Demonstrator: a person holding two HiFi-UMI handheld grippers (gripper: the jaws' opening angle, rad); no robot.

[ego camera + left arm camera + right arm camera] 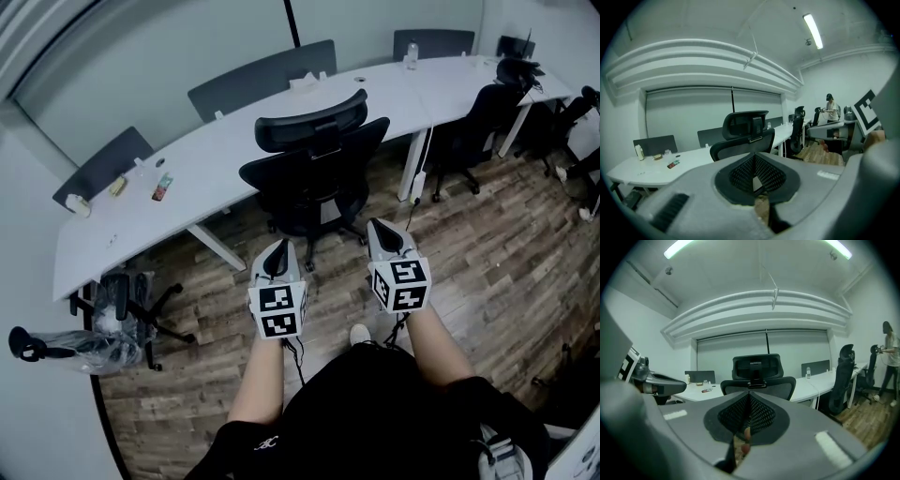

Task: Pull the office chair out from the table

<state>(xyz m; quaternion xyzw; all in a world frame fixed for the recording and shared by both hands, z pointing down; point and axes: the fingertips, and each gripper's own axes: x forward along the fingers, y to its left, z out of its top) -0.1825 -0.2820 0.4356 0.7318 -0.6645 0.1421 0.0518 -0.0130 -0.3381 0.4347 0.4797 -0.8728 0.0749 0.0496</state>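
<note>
The black mesh office chair [314, 164] stands on the wood floor with its back to me, seat near the edge of the long white table [216, 173]. My left gripper [278, 247] and right gripper [382, 227] are side by side in front of me, a short way from the chair's back and apart from it. Both are shut with nothing between the jaws. In the left gripper view the chair [743, 133] rises beyond the left gripper [753, 161]. In the right gripper view the chair [757, 376] stands straight ahead of the right gripper [749, 401].
A second black chair [469, 131] stands at the table to the right. A plastic-wrapped chair [117, 314] sits by the left wall. Small items [162, 186] and a bottle [411, 56] lie on the table. A person [888, 357] stands at the far right.
</note>
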